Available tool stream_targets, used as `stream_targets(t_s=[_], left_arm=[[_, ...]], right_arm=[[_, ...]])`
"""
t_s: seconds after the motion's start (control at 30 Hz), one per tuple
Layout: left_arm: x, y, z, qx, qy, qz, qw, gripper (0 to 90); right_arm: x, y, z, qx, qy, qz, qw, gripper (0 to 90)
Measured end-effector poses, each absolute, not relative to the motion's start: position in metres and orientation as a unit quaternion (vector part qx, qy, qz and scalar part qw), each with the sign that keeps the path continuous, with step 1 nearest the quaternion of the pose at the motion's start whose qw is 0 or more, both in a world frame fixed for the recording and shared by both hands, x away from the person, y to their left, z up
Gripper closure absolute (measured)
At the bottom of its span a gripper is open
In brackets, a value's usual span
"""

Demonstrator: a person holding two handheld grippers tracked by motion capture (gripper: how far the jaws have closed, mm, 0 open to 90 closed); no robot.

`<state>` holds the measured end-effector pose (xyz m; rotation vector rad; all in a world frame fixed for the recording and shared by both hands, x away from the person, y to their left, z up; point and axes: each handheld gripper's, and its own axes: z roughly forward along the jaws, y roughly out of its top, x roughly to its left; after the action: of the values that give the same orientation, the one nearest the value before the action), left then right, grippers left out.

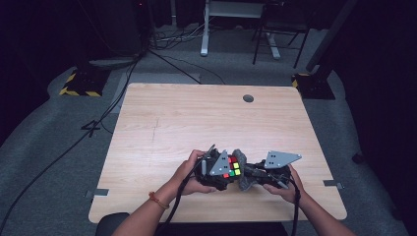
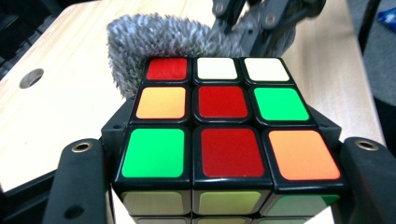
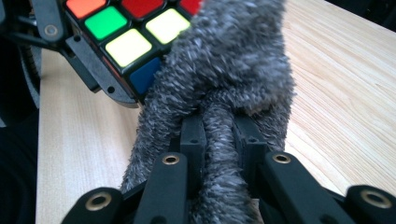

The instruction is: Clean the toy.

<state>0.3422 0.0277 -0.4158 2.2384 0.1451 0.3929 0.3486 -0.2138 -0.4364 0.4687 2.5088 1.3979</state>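
Wood table (image 1: 162, 123): left claw (image 1: 227, 169) clamps puzzle cube (image 1: 233, 167); right claw (image 1: 255, 173) pinches grey fuzzy cloth (image 1: 244, 181) vs cube.

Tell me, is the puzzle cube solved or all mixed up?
Mixed up. The cube's top face shows red, white, orange and green squares together while the left gripper holds it.
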Motion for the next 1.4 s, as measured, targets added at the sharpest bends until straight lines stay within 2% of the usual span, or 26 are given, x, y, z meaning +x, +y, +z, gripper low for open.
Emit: stream_targets(t_s=[0.43, 0.9, 1.27, 1.4], left_arm=[[0.342, 0.021, -0.425, 0.907, 0.053, 0.164, 0.383, 32.9], [0.342, 0.031, -0.411, 0.882, 0.058, 0.149, 0.442, 33.3], [0.342, 0.027, -0.416, 0.891, 0.054, 0.149, 0.426, 33.3], [0.341, 0.024, -0.417, 0.894, 0.051, 0.153, 0.418, 33.2]], right_arm=[[0.337, -0.214, -0.423, 0.139, 0.839, 0.510, 0.128, 77.8], [0.350, -0.208, -0.445, 0.157, 0.864, 0.464, 0.120, 77.6], [0.339, -0.218, -0.422, 0.136, 0.836, 0.516, 0.127, 77.5], [0.342, -0.217, -0.427, 0.143, 0.846, 0.498, 0.128, 77.4]])
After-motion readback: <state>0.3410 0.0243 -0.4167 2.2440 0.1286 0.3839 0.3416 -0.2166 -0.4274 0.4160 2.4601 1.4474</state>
